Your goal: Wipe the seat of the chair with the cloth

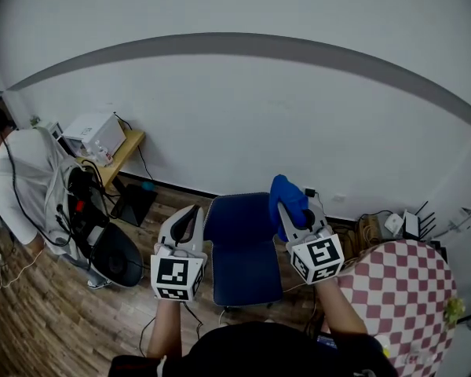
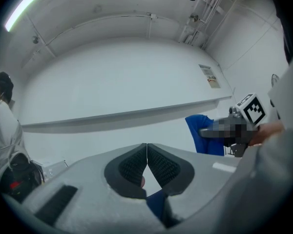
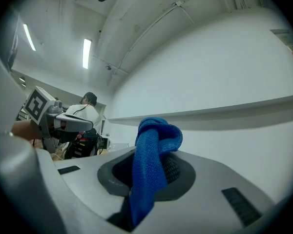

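The person is holding two tools beside one chair (image 1: pixel 247 267). The right tool (image 1: pixel 298 218) is gripping the single blue cloth (image 1: pixel 285 193) above the seat, while the left tool (image 2: pixel 146 165) is hanging closed and empty.

Room inventory, as recorded.

- Wall (image 1: pixel 243 124): white, plain, crossed by a grey band (image 1: pixel 298 49) high up; a small printed notice (image 2: pixel 212 76) is fixed to it.
- Ceiling: white, with exposed pipework; strip lights (image 3: pixel 86 52) are lit.
- Floor (image 1: pixel 39 320): wood planks in mixed brown tones, with loose cables lying on it.
- Wooden desk (image 1: pixel 125 151): set against the wall at the left, carrying a white box-shaped appliance (image 1: pixel 94 134).
- Person (image 1: pixel 23 179): in a white top, seen at the far left beside the desk.
- Table (image 1: pixel 400 289): at the right, covered by a red-and-white checked cloth.
- Router (image 1: pixel 412 225): with antennas, placed near the wall beyond the table.
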The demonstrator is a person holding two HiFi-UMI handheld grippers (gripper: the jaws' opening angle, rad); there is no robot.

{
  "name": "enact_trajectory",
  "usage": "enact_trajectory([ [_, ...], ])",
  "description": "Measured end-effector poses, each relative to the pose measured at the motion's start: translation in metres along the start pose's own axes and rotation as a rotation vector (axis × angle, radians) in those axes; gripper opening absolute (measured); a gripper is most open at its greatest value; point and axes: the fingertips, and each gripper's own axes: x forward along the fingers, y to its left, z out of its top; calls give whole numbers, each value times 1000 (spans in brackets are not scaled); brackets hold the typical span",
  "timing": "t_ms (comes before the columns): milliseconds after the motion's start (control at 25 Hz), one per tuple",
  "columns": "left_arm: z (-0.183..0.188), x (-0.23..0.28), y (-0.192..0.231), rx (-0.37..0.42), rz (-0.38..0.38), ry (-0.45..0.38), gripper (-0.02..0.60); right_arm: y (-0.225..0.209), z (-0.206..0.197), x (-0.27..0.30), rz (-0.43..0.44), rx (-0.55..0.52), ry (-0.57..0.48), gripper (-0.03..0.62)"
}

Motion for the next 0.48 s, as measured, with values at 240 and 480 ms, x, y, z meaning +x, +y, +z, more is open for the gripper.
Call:
enact_trajectory([
  [240, -3, -2, -4, 17, 6, -1, 18, -6, -11, -5, -24, 13, 14, 55],
  [480, -2, -3, -10, 15, 1, -17, 18, -6, -11, -8, -29, 2, 14, 55],
])
